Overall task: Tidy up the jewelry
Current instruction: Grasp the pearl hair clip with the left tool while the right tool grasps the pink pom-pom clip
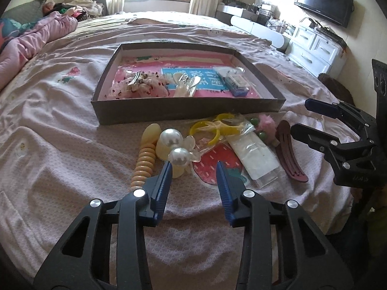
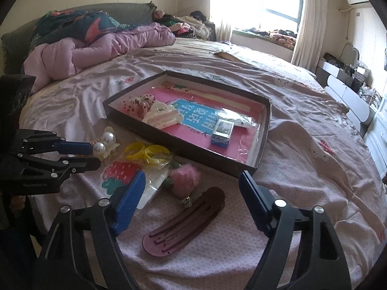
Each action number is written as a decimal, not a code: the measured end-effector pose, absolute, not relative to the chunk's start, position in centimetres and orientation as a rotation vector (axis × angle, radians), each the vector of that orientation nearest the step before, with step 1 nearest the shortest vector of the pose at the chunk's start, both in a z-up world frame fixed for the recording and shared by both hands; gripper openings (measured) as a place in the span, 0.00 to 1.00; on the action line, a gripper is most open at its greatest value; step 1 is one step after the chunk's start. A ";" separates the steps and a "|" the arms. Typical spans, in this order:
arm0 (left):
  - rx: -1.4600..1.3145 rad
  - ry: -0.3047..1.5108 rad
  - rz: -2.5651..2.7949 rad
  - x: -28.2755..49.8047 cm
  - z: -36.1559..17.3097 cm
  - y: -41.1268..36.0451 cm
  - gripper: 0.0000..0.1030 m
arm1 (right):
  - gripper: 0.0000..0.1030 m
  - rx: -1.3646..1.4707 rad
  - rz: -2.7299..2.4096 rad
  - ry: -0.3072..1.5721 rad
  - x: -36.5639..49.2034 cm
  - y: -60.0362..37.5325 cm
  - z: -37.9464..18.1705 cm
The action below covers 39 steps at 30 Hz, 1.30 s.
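On the pink bedspread, a pearl hair clip lies just past the tips of my left gripper. Its left pad is beside the clip's cream base, and the jaws stand apart without pressing on it. My right gripper is open wide over a dark maroon hair clip, which lies flat between its fingers. A pink pompom and yellow bangles lie in front of a shallow dark box that holds several accessories.
A string of wooden beads and a clear plastic packet lie among the loose pieces. A pink quilt is bunched at the head of the bed. White drawers stand beyond the bed's right edge.
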State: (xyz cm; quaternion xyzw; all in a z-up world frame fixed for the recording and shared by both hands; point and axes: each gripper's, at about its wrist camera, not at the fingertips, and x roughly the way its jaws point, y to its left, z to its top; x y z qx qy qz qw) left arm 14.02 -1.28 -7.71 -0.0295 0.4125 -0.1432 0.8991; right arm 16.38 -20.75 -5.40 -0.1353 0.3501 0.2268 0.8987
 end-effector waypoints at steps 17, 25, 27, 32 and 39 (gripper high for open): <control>-0.113 0.870 -0.252 16.3 -8.6 -1.2 0.29 | 0.42 -0.231 0.518 0.886 20.0 -19.2 -8.7; -0.112 0.871 -0.236 17.2 -8.8 -1.8 0.35 | 0.33 -0.170 0.537 0.911 20.8 -19.5 -8.9; -0.111 0.872 -0.234 17.5 -8.9 -2.1 0.35 | 0.31 -0.178 0.544 0.897 20.4 -19.6 -8.6; -0.116 0.873 -0.228 17.9 -8.9 -2.3 0.35 | 0.11 -0.193 0.536 0.863 19.7 -19.9 -7.8; -0.113 0.879 -0.240 18.2 -8.7 -2.6 0.27 | 0.08 -0.168 0.528 0.873 19.8 -20.6 -7.8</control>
